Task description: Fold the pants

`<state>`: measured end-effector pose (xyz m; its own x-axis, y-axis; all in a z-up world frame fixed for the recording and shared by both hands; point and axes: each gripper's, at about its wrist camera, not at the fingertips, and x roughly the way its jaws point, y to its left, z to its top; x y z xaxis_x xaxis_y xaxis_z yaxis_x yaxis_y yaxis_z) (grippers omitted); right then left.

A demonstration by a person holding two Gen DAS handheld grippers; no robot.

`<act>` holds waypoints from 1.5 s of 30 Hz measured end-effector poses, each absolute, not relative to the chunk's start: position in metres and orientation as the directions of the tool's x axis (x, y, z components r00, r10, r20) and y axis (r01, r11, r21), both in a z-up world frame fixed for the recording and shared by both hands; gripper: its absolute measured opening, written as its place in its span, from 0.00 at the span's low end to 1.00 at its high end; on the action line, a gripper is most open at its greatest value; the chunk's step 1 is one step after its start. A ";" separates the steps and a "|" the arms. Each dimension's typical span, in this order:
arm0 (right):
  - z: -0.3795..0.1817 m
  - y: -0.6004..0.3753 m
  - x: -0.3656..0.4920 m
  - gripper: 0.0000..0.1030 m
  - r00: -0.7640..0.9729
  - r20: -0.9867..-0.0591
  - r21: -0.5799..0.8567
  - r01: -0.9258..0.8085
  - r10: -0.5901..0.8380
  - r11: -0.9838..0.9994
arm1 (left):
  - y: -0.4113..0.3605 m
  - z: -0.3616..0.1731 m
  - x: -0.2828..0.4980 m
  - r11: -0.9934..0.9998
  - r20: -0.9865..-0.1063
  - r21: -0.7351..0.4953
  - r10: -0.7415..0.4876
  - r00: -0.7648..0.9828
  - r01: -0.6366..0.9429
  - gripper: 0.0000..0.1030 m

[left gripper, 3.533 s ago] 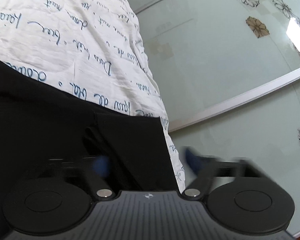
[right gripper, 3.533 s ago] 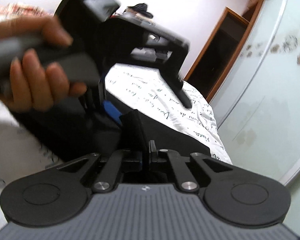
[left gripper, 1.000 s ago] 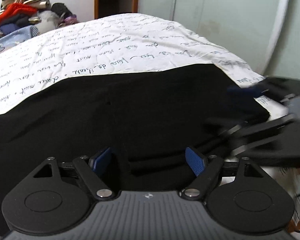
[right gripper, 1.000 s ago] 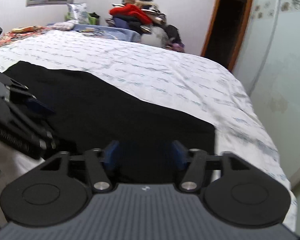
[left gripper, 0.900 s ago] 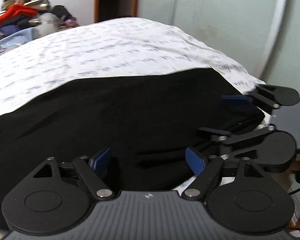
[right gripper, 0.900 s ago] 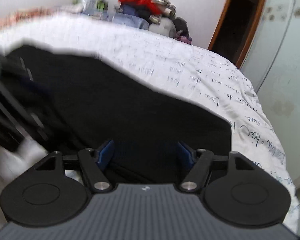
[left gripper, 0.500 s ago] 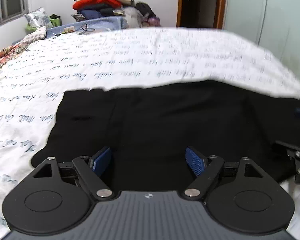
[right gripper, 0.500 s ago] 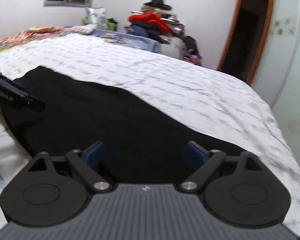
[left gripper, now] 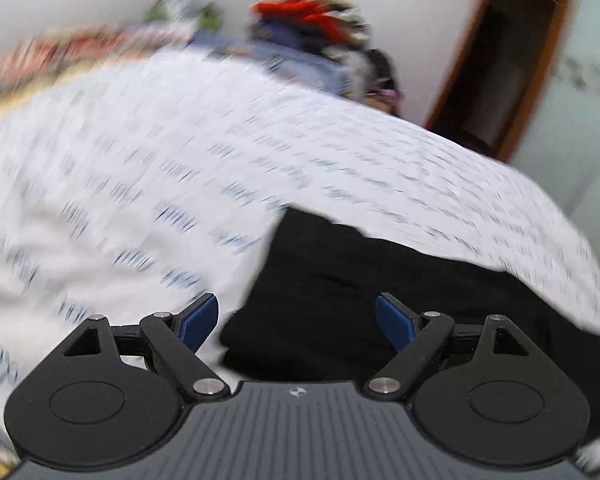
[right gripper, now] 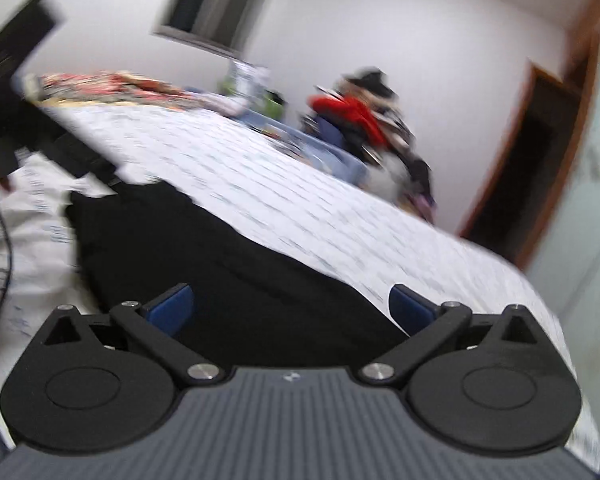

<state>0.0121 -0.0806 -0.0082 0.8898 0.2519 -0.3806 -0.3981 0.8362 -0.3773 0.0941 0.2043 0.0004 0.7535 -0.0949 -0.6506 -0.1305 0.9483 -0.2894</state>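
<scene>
The black pants (left gripper: 380,288) lie flat on the white bedsheet with blue script (left gripper: 160,184). My left gripper (left gripper: 296,320) is open and empty, hovering over the left end of the pants. In the right wrist view the pants (right gripper: 228,264) stretch from left to lower centre. My right gripper (right gripper: 292,312) is open and empty above their near edge. The left gripper's black body (right gripper: 16,92) shows blurred at the far left of that view, above the pants' left end.
A pile of clothes with a red garment (right gripper: 352,116) sits at the far side of the bed. A brown door frame (right gripper: 540,168) and a pale wardrobe panel (right gripper: 596,208) stand on the right. A window (right gripper: 220,12) is on the back wall.
Both views have swung; the left gripper has moved toward the pants' left end and the right gripper has tilted up. Both stay open. The images are motion-blurred.
</scene>
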 end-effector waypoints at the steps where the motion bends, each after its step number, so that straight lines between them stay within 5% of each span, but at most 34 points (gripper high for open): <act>1: -0.011 -0.066 0.010 1.00 0.879 -0.382 -0.407 -0.437 0.285 0.802 | 0.214 -0.002 0.095 0.939 -0.670 -0.305 -0.094 0.736 -0.158 0.84; 7: -0.047 0.015 0.002 1.00 0.854 -0.399 -0.668 -0.521 0.335 0.531 | 0.229 -0.008 0.084 0.960 -0.696 -0.146 0.073 0.715 -0.241 0.84; 12: -0.066 0.048 0.009 1.00 0.857 -0.399 -0.721 -0.513 0.327 0.465 | 0.231 -0.008 0.093 0.958 -0.688 0.004 0.210 0.695 -0.285 0.84; 19: -0.073 0.062 0.023 0.95 0.884 -0.362 -0.767 -0.463 0.297 0.444 | 0.254 -0.021 0.094 0.934 -0.703 -0.199 0.075 0.707 -0.296 0.84; 45: -0.089 0.041 0.039 1.00 0.907 -0.275 -0.699 -0.416 0.318 0.581 | 0.251 -0.032 0.103 0.920 -0.743 0.012 0.269 0.613 -0.391 0.89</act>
<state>0.0388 0.0414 -0.0892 0.9073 0.3180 -0.2751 -0.4158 0.5814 -0.6993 0.1030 0.2512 -0.0316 0.6128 0.2694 -0.7429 -0.3906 0.9205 0.0115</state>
